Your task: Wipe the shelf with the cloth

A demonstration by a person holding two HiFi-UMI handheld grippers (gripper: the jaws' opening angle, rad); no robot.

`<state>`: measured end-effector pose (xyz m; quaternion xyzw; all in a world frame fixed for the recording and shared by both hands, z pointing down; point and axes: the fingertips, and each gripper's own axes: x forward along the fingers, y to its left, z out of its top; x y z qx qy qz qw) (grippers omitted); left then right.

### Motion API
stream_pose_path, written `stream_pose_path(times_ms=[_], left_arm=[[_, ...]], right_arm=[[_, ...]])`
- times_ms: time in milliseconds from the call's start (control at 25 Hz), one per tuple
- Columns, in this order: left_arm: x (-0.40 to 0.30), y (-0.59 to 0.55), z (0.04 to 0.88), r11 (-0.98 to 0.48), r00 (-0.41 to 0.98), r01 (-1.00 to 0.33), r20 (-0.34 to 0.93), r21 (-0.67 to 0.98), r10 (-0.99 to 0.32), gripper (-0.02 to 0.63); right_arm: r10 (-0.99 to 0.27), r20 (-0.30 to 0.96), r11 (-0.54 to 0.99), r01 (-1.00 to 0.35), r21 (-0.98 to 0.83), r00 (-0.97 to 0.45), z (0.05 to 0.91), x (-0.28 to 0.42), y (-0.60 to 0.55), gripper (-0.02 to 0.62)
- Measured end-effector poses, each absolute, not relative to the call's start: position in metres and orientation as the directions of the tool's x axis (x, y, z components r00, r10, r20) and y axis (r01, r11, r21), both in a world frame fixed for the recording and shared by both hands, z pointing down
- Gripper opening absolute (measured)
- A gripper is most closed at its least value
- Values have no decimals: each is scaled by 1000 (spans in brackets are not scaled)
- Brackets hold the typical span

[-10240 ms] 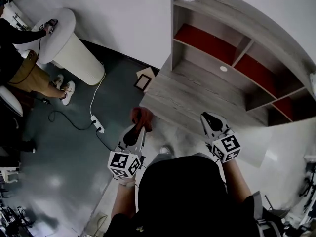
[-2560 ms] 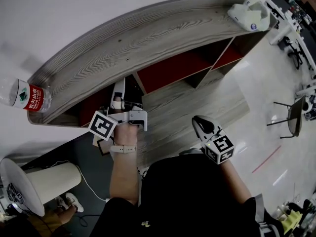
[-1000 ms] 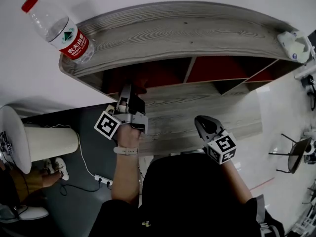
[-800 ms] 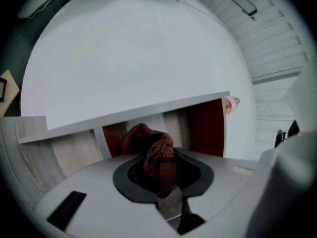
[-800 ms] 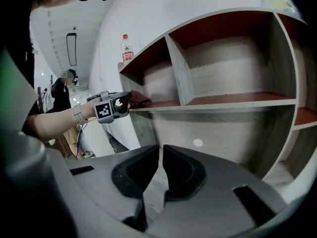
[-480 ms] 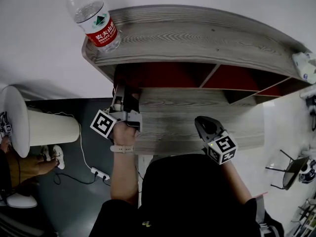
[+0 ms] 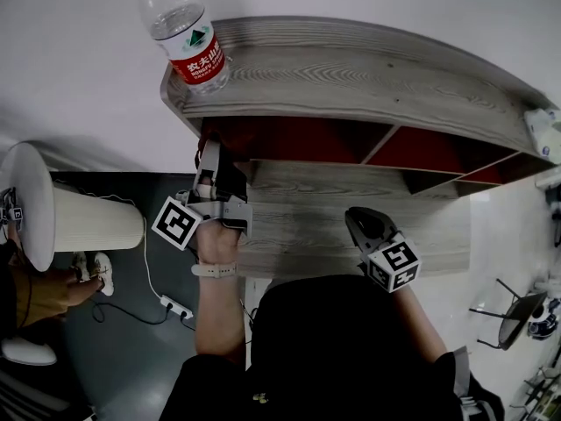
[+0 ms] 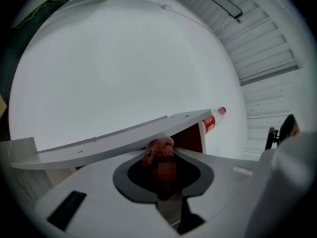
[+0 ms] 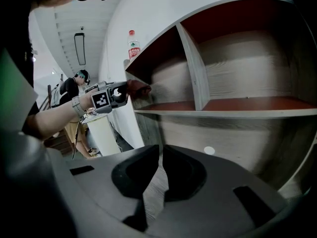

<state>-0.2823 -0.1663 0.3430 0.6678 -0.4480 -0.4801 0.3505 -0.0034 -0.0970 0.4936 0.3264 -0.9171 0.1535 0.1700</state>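
The grey wooden shelf (image 7: pixel 351 73) has red back panels. My left gripper (image 7: pixel 215 169) reaches into its upper left compartment, shut on a reddish cloth (image 8: pixel 157 150). In the right gripper view that cloth (image 9: pixel 140 89) touches the left wall of the compartment, at the tip of the left gripper (image 9: pixel 130 89). In the head view the cloth is hidden under the top board. My right gripper (image 7: pixel 364 226) hovers over the lower board, shut and holding nothing, well right of the cloth.
A water bottle (image 7: pixel 188 38) with a red label stands on the top board's left end. A white object (image 7: pixel 543 130) lies at its right end. A white round pedestal table (image 7: pixel 53 217), a power strip (image 7: pixel 171 305) and a seated person (image 7: pixel 35 288) are at the left.
Since ten seconds ago the left gripper has risen with the cloth from the lower board into the upper left compartment. Over the last second it shifted slightly left; the right gripper stayed put.
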Motion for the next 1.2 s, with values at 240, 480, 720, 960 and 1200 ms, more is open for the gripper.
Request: stream_pose_path(times_ms=[240, 480, 720, 960, 1200], left_arm=[[-285, -159, 298, -429, 116, -259, -413, 865, -903, 78], [-286, -164, 280, -462, 72, -255, -460, 849, -885, 78], [-285, -186, 291, -445, 22, -215, -451, 869, -892, 77], [-289, -212, 321, -356, -46, -175, -369, 918, -928, 77], [-292, -229, 359, -263, -61, -136, -273, 955, -960, 78]], right_arm=[[-549, 407, 743, -649, -163, -730, 491, -3, -106, 18], [-557, 401, 741, -653, -157, -728, 488, -1, -114, 18], [-571, 399, 726, -668, -163, -718, 489, 6, -119, 18], [-587, 396, 702, -687, -186, -706, 491, 15, -121, 18], [-598, 408, 691, -701, -174, -690, 493, 20, -124, 18]])
